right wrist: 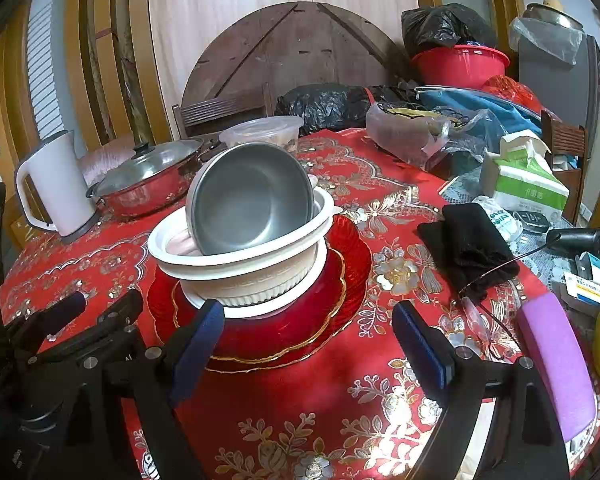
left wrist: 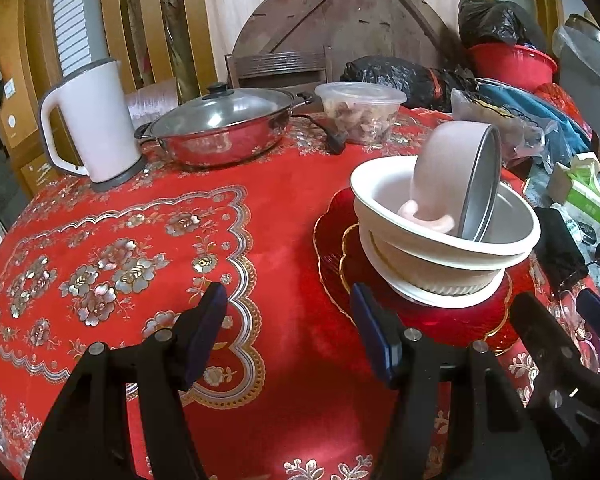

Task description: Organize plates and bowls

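Stack of dishes sits on the tabletop (right wrist: pixel 380 168) w/ red floral cloth: red plate (right wrist: pixel 340 280) w/ gold scalloped rim at the bottom, a white plate (left wrist: pixel 440 298) on it, then a ribbed cream bowl (right wrist: pixel 260 284), then a white bowl (right wrist: pixel 236 256) nested on top. Inside the white bowl a pink bowl w/ steel lining (right wrist: pixel 252 200) stands tipped on its edge.

Left wrist view: the stack is at approx 2 o'clock, and the pink bowl shows its pink outer wall and a side handle resting down in the white bowl (steel inside seen only as a thin edge). Left gripper (left wrist: pixel 288 328) fingers stand wide apart, nothing between them, above bare cloth just beside the red plate's near-left rim. The other tool's black arm shows at 4 o'clock.

Right wrist view: the stack is at approx 11 o'clock, and the pink bowl's steel interior faces the camera full-on, pink barely visible. Right gripper (right wrist: pixel 310 340) fingers also wide, empty; the left finger's blue pad overlaps the red plate's near rim in the picture (touching or above, can't tell). This view alone shows a tissue pack (right wrist: pixel 528 184), black cloth (right wrist: pixel 468 240) and a purple block (right wrist: pixel 556 360) at 3 to 4 o'clock.

Both views: white kettle (left wrist: pixel 96 120), lidded steel pot (left wrist: pixel 220 128), clear lidded tub (left wrist: pixel 360 112) at the far side, well apart from the stack.
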`<state>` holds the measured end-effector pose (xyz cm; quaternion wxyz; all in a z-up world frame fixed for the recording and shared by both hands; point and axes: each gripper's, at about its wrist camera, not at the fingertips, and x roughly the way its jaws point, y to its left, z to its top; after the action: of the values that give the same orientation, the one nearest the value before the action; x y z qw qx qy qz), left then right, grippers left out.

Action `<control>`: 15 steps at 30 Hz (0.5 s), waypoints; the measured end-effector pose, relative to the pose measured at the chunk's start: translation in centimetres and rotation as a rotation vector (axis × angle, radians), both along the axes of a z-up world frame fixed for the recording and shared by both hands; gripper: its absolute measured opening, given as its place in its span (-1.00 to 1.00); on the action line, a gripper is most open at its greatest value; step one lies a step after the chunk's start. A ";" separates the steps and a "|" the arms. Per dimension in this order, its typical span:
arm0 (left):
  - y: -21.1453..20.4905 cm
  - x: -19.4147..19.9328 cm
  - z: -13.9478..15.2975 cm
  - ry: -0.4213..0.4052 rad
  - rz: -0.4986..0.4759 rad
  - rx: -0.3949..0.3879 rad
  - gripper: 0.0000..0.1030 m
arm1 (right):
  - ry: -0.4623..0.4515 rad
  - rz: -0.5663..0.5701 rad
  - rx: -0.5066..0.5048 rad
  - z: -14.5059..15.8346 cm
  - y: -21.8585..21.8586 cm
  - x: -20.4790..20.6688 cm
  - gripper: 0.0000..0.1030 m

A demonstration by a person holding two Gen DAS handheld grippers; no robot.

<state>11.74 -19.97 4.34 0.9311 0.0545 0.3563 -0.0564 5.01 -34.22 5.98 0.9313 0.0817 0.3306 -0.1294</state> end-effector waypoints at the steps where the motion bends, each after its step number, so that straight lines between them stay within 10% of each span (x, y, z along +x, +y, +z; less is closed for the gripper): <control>1: 0.0 0.0 0.0 -0.006 0.000 0.000 0.23 | -0.003 0.000 0.002 0.0 0.0 0.0 0.70; 15: 0.1 -0.1 0.3 -0.038 0.010 0.003 0.23 | -0.021 0.003 -0.004 0.0 0.2 -0.1 0.70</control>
<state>11.64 -19.83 4.67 0.9379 0.0553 0.3389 -0.0501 4.88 -33.99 6.03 0.9351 0.0809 0.3205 -0.1279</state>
